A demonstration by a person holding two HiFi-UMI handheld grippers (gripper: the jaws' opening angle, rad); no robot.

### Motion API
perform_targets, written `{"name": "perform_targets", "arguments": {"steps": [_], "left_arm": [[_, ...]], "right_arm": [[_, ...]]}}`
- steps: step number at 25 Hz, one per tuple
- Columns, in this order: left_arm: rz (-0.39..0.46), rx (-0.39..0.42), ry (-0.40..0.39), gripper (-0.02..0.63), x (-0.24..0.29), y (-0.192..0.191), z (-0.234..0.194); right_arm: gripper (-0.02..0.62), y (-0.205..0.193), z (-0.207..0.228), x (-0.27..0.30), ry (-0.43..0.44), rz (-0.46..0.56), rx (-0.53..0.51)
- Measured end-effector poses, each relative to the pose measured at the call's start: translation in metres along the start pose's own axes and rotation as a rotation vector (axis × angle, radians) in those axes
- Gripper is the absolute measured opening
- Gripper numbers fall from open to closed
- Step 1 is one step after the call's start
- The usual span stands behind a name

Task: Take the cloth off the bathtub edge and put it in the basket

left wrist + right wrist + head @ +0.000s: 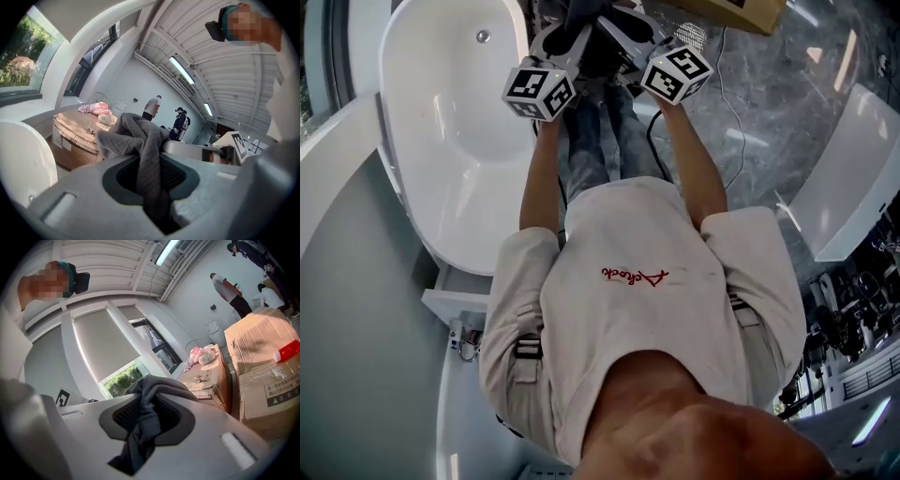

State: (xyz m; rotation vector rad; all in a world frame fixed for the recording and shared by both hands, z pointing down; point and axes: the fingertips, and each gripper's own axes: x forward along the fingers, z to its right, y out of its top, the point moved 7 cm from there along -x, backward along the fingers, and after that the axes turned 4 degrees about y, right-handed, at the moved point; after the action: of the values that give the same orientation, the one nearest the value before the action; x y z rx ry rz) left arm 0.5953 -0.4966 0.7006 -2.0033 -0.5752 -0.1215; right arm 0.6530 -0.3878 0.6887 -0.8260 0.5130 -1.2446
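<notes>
Cloth (136,136), grey and finely ribbed, is held up beside the rim of the white bathtub (459,141). It is bunched into a loose twist that runs side to side between the grippers. The left gripper (153,187) and right gripper (140,427) each clamp a crumpled end.

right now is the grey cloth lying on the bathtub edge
No, the grey cloth is pinched in the jaws of the left hand-held gripper and the right hand-held gripper, off the bathtub.
</notes>
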Motion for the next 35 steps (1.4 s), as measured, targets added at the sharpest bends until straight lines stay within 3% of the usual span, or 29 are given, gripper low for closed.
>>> {"name": "perform_targets", "arguments": {"steps": [22,30,35], "left_arm": [[-0.135,-0.089,0.059,0.080,0.060,-0.102,-0.077],[-0.151,-0.168,0.056,0.080,0.082,-0.134,-0.107],[-0.189,-0.165,0.069,0.080,0.090,-0.147,-0.119]], "right_arm": [[0.079,-0.096,0.096,0.028,-0.116,-0.149,0.111],[0.080,-0.124,0.129,0.042,-0.176,-0.198,0.154],[0.080,-0.136,0.138,0.049,-0.213,-0.249,0.146]]}}
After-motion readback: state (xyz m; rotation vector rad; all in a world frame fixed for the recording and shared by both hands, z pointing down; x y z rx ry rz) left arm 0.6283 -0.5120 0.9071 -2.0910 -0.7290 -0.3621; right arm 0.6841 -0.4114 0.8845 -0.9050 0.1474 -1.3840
